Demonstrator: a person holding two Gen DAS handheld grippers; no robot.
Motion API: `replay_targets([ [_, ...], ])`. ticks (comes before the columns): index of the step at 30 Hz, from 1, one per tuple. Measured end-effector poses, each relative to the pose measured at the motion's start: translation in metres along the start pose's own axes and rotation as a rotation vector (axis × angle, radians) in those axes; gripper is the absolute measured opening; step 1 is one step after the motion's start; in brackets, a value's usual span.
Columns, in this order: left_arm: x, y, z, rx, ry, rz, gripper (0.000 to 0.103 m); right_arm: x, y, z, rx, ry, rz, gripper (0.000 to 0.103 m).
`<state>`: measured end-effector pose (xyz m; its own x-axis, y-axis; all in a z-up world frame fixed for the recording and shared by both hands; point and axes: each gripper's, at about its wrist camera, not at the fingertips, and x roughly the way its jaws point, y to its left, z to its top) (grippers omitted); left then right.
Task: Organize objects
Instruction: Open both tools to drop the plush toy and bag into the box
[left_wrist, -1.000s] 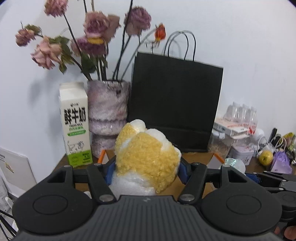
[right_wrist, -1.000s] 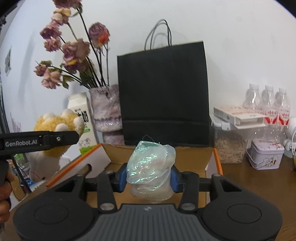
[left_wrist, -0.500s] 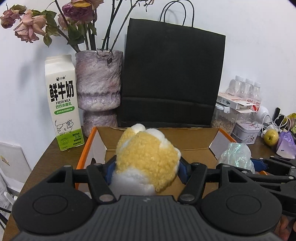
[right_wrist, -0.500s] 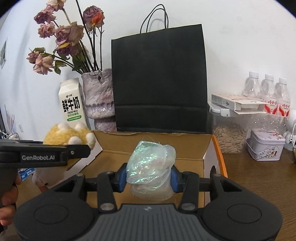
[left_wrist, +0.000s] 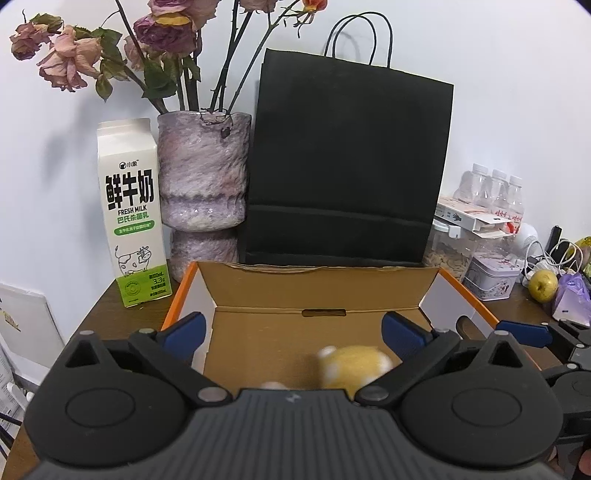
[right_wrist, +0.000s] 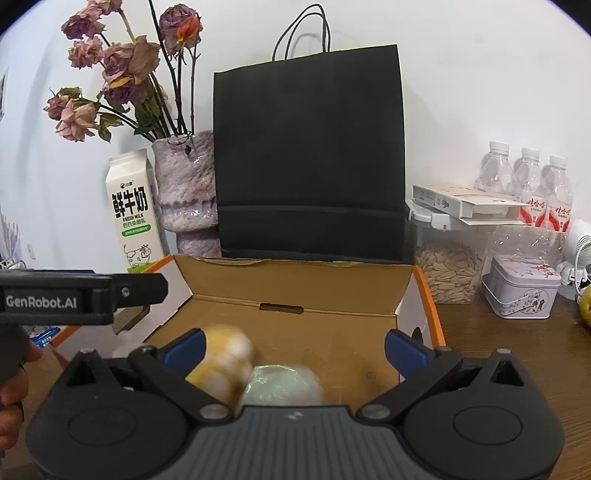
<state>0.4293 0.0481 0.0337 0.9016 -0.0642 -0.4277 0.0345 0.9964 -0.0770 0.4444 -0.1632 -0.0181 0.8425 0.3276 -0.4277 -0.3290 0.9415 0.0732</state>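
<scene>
Yellow/white plush toy (right_wrist: 225, 360) and iridescent wrap bundle (right_wrist: 282, 384) both sit blurred low inside the open cardboard box (right_wrist: 295, 284), plush on the left, bundle touching it on the right. Left gripper (left_wrist: 293, 332) over the box w/ jaws just opened wide, nothing between pads, plush below them. Right gripper (right_wrist: 293, 345) same: jaws just opened wide, bundle below, clear of the pads. Black paper bag (right_wrist: 310, 155) stands behind the box at the far wall; vase w/ dried roses (left_wrist: 203, 181) and milk carton (left_wrist: 129, 210) far left; seed jar (right_wrist: 448, 266), tin (right_wrist: 521, 286), water bottles (right_wrist: 530, 181) to the right on the wood table (right_wrist: 498, 343).
</scene>
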Motion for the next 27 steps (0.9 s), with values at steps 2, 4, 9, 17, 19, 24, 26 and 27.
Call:
replay_targets([
  [2,0.000,0.000,0.000,0.000,-0.001,0.002,0.103,0.000,0.000,0.000,0.000,0.001,-0.001,0.103],
  [4,-0.001,0.000,0.000,0.001,-0.004,0.004,0.103,0.000,0.000,0.000,-0.002,0.001,-0.002,0.103],
  [9,-0.007,-0.001,0.002,0.001,-0.014,0.001,0.103,-0.002,0.001,0.001,-0.003,0.002,-0.003,0.103],
  [17,-0.018,-0.003,0.005,0.006,-0.022,0.021,0.103,-0.012,0.001,0.006,0.007,0.004,0.004,0.103],
  [19,-0.023,-0.003,0.006,0.003,-0.033,0.021,0.103,-0.017,0.002,0.007,0.002,0.003,0.003,0.103],
  [24,-0.042,-0.002,0.007,-0.004,-0.056,0.025,0.103,-0.032,0.007,0.011,-0.003,-0.006,0.006,0.103],
  [26,-0.052,-0.001,0.008,-0.009,-0.068,0.025,0.103,-0.040,0.010,0.011,-0.011,-0.017,0.010,0.103],
  [27,-0.057,-0.001,0.008,-0.012,-0.073,0.024,0.103,-0.043,0.011,0.012,-0.016,-0.021,0.012,0.103],
])
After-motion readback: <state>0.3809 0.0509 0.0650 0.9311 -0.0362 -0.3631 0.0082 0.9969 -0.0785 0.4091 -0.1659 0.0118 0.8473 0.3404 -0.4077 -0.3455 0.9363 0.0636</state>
